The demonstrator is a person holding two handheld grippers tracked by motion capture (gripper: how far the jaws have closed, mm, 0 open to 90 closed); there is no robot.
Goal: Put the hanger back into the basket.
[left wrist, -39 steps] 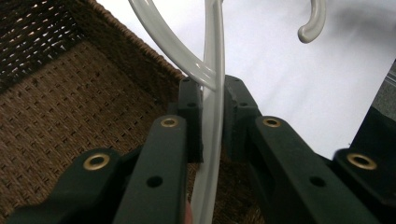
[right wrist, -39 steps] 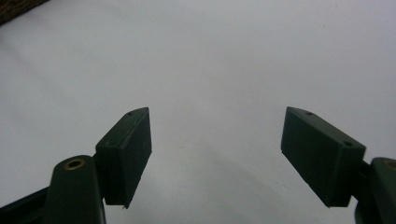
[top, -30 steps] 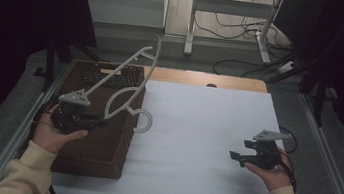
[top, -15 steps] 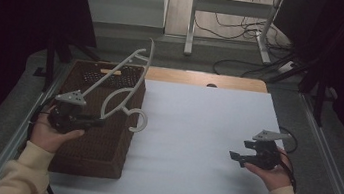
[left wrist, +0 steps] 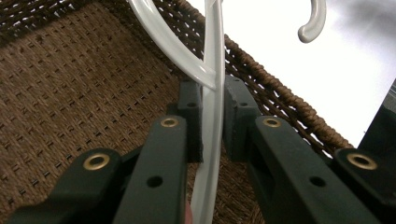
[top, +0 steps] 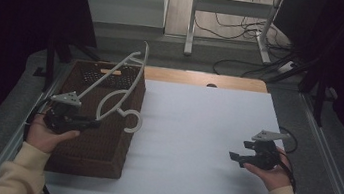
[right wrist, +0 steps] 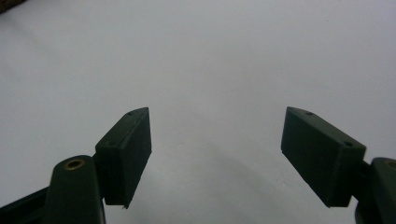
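One white hanger (top: 119, 82) is clamped in your left hand-held gripper (top: 86, 124), raised over the wicker basket (top: 102, 148) at the surface's left so it clears the rim; your right hand-held gripper (top: 233, 155) waits spread, empty, above the white surface (top: 196, 130).

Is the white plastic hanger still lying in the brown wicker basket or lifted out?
Lifted out: the white plastic hanger slants up above the brown wicker basket, clamped in the left gripper.

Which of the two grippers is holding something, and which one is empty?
The left gripper holds something: it is shut on the white hanger above the woven basket. The right gripper is empty, open above the white table.
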